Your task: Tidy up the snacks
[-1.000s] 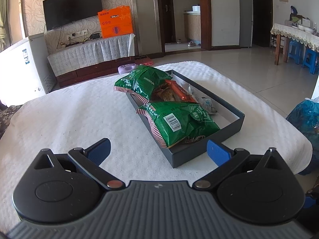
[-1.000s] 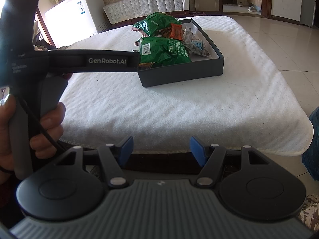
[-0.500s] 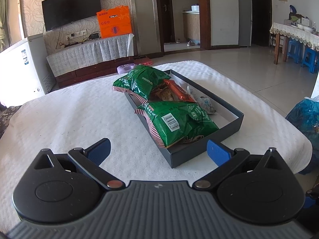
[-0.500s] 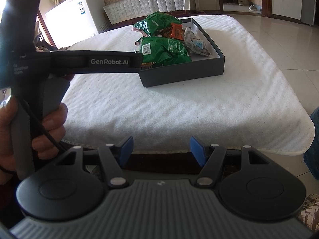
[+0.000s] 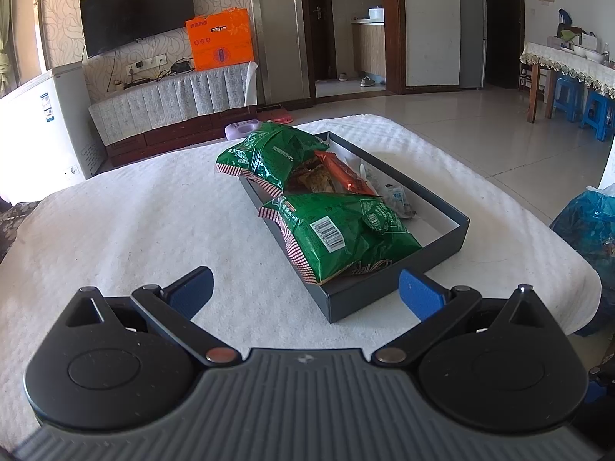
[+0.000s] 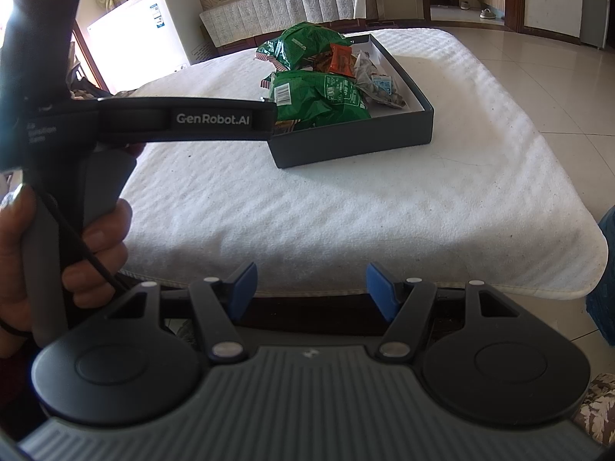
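Nothing has shifted over the last second: both hands hold still, so the sorting looks finished or paused. The left gripper (image 5: 305, 292) hangs released and empty, with the dark tray (image 5: 438, 261) just ahead and slightly right of it. Inside lie two green snack bags (image 5: 346, 234), an orange packet (image 5: 342, 173) and small clear packets (image 5: 396, 199). The right gripper (image 6: 311, 288) is also spread, empty, well back at the white mat's (image 6: 346, 207) edge.
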Motion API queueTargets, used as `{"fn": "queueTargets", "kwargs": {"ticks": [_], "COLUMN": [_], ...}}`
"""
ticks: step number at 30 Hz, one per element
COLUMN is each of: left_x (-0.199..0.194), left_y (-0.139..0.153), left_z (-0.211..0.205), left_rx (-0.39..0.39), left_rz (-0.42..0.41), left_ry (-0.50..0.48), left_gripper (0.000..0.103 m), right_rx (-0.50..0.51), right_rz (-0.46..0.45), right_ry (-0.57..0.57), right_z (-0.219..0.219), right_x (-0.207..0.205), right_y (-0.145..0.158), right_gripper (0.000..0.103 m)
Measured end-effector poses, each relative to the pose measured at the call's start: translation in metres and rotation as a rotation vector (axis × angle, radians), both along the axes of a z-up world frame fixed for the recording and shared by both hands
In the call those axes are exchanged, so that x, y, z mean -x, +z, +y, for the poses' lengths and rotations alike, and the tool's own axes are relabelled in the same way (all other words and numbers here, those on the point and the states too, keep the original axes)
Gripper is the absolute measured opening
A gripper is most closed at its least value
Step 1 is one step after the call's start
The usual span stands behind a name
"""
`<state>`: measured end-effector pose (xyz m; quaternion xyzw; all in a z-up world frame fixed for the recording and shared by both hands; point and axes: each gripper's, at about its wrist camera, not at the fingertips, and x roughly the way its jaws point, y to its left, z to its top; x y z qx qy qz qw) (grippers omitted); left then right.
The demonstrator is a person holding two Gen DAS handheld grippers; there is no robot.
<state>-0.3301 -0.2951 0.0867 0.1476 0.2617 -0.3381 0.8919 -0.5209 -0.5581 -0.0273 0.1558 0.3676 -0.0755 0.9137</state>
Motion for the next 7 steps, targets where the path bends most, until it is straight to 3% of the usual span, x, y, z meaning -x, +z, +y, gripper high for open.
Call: {"fn": "queueTargets", "kwargs": {"ticks": [7], "left_x": [0.0041], "left_y": [-0.0009], "left_z": [-0.0028], "left_rx": [0.006], "left_rz": [-0.016], "left_ry": [-0.016], "left_gripper": [0.103], "right_rx": [-0.001], "right_rz": [0.000], "right_ry": [0.000], "right_z": [0.0000], "right_x": [0.0002], "right_y": [0.0002], "right_gripper": [0.065]}}
